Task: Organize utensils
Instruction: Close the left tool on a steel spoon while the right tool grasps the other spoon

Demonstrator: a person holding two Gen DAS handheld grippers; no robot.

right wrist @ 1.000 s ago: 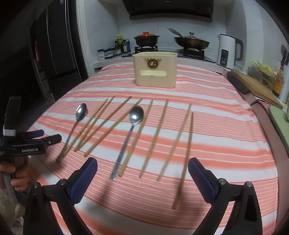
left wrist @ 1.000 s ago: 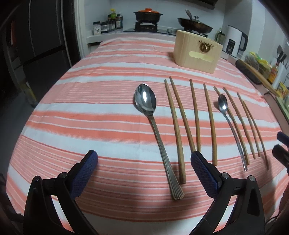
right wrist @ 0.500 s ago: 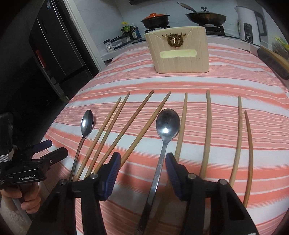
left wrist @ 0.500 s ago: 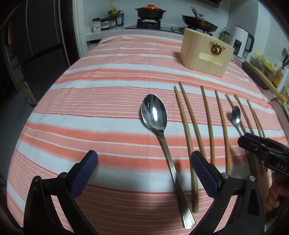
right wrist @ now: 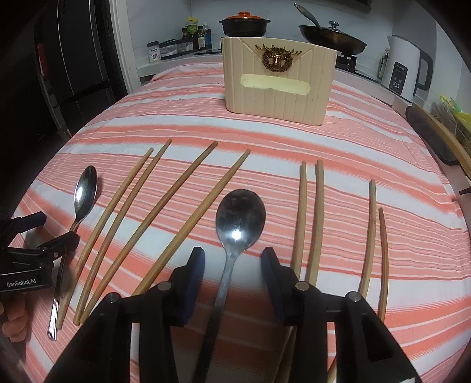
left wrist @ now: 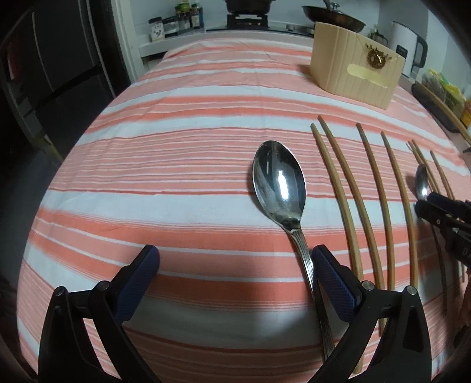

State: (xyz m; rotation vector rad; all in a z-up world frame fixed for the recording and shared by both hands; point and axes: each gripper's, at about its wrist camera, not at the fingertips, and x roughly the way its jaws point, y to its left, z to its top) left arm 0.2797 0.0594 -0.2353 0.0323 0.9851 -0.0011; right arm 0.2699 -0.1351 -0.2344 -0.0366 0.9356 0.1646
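Two steel spoons and several wooden chopsticks [right wrist: 164, 206] lie in a row on the striped cloth. A beige utensil holder [right wrist: 276, 88] stands behind them. My right gripper [right wrist: 232, 265] straddles the handle of the right spoon [right wrist: 240, 218]. Its jaws are closing, and the pads stand clear of the handle on both sides. My left gripper [left wrist: 235, 265] is wide open over the cloth. The handle of the left spoon [left wrist: 279, 182] runs under its right finger [left wrist: 326, 265]. In the left wrist view, the right gripper [left wrist: 426, 203] shows at the right edge by the right spoon [left wrist: 422, 182].
A white kettle [right wrist: 403, 70], a wok [right wrist: 332, 38] and an orange-lidded pot [right wrist: 244, 22] stand on the counter behind the table. A dark fridge [right wrist: 73, 59] is at the left. A wooden board [right wrist: 441, 138] lies along the right side. The left gripper [right wrist: 56, 232] sits near the table's left edge.
Both grippers have come forward and lower toward the spoons. The right gripper's jaws have narrowed from wide open to either side of the right spoon's handle. The left gripper has stayed wide open.
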